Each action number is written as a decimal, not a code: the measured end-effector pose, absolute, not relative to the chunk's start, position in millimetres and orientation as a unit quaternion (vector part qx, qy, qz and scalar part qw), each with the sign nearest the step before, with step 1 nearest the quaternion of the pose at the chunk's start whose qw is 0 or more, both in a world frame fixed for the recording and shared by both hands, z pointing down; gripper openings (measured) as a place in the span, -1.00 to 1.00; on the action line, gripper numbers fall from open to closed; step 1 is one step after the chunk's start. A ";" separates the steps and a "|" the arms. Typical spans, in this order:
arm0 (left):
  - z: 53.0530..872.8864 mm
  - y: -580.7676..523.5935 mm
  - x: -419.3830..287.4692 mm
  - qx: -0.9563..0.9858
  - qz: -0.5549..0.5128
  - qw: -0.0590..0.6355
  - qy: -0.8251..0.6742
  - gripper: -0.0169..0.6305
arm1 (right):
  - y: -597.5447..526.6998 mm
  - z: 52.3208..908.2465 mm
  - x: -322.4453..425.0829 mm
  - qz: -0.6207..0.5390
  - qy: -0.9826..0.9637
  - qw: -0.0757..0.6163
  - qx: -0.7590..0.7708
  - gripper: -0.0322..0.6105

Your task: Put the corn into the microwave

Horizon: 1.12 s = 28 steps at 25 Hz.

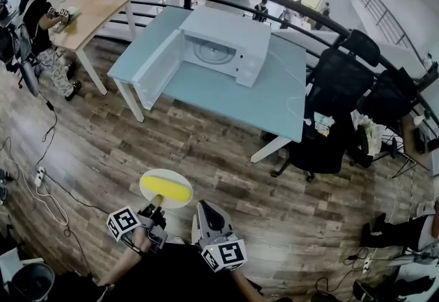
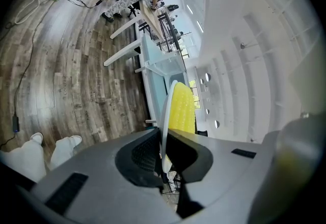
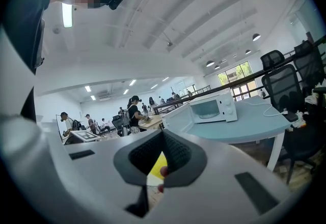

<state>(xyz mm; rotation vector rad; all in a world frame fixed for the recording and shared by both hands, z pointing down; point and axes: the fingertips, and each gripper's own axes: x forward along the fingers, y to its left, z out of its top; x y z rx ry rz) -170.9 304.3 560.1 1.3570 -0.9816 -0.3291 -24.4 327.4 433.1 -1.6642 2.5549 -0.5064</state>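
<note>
Ideally the left gripper (image 1: 157, 203), clamped on the plate (image 1: 153, 179) rim, carries it level so the corn (image 1: 171, 191) cannot roll before reaching the open microwave (image 1: 230, 47), while the right gripper (image 1: 204, 209) rides closed and empty.

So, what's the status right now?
Left gripper shut on plate, corn on it. Right gripper shut, empty. Microwave ahead, door open.

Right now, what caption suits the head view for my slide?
Left gripper holds a plate of corn by its rim; the open microwave stands on the blue table ahead.
</note>
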 end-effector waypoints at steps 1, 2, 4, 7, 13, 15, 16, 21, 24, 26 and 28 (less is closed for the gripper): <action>560.4 300.2 -167.8 0.598 -0.145 0.658 -0.434 -0.88 | 322.4 433.3 -20.5 -0.165 0.826 0.026 -0.538 -0.87; 560.6 296.3 -164.5 0.597 -0.145 0.658 -0.436 -0.88 | 317.7 433.6 -16.6 -0.166 0.827 0.028 -0.537 -0.87; 561.2 289.0 -157.2 0.594 -0.146 0.659 -0.437 -0.88 | 308.9 434.6 -8.6 -0.169 0.827 0.031 -0.535 -0.87; 561.6 278.8 -147.0 0.592 -0.149 0.659 -0.439 -0.88 | 297.0 436.4 1.9 -0.173 0.828 0.033 -0.532 -0.87; 557.5 253.5 -128.7 0.592 -0.156 0.652 -0.448 -0.87 | 270.7 433.4 25.9 -0.170 0.832 0.039 -0.526 -0.87; 555.7 244.6 -121.8 0.592 -0.159 0.650 -0.450 -0.88 | 261.7 433.8 33.0 -0.166 0.835 0.038 -0.524 -0.87; 554.6 240.5 -118.1 0.591 -0.159 0.649 -0.452 -0.88 | 257.4 434.0 36.7 -0.163 0.836 0.036 -0.523 -0.87; 555.6 222.7 -98.7 0.589 -0.169 0.649 -0.451 -0.88 | 240.7 430.9 52.9 -0.150 0.840 0.033 -0.521 -0.87; 557.6 213.2 -85.2 0.591 -0.172 0.647 -0.450 -0.88 | 233.3 432.2 63.5 -0.141 0.843 0.033 -0.519 -0.87; 558.5 207.2 -77.6 0.592 -0.175 0.646 -0.449 -0.88 | 228.5 434.2 71.1 -0.140 0.842 0.034 -0.519 -0.87; 558.9 204.4 -71.8 0.592 -0.176 0.646 -0.449 -0.88 | 225.2 436.6 77.8 -0.142 0.841 0.035 -0.520 -0.87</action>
